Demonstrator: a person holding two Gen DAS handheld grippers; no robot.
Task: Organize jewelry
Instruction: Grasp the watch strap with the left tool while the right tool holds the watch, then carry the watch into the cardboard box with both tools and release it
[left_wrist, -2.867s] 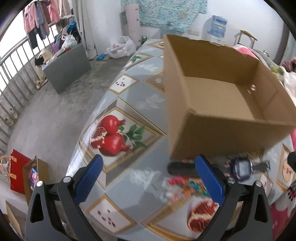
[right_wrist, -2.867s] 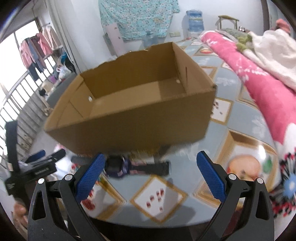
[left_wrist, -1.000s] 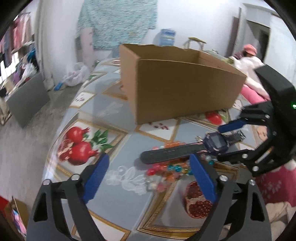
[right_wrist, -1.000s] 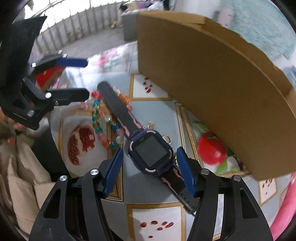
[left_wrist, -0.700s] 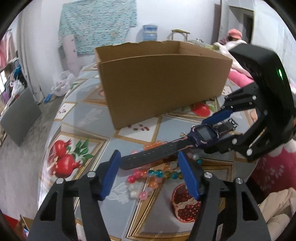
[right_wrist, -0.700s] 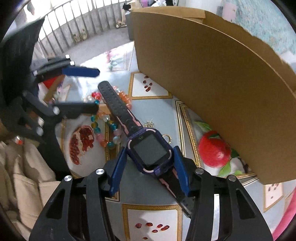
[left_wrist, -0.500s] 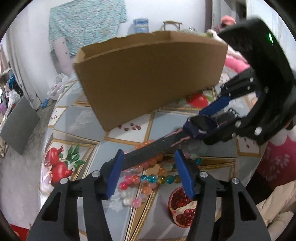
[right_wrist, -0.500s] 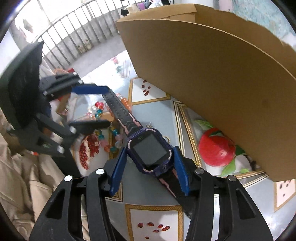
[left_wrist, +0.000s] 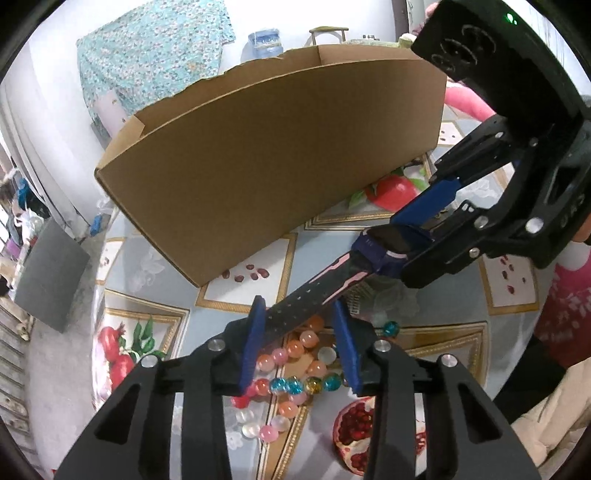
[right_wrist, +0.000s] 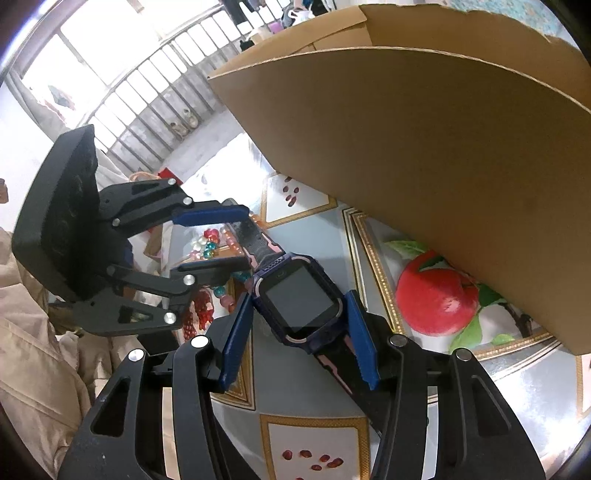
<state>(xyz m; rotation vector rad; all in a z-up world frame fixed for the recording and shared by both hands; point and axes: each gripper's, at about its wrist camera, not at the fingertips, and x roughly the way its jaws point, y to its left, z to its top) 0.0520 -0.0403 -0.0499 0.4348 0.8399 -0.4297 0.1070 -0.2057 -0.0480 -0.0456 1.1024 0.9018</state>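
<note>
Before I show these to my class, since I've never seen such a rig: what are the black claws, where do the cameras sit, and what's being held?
No robot here: a person holds a two-finger gripper in each hand, each with a fisheye camera looking along its fingers. One picture is from the left gripper, one from the right gripper.

The right one is clamped on the watch at its face. The left one has just been closing around the strap; whether it grips yet is unclear.

On the table lie beads and a box.
</note>
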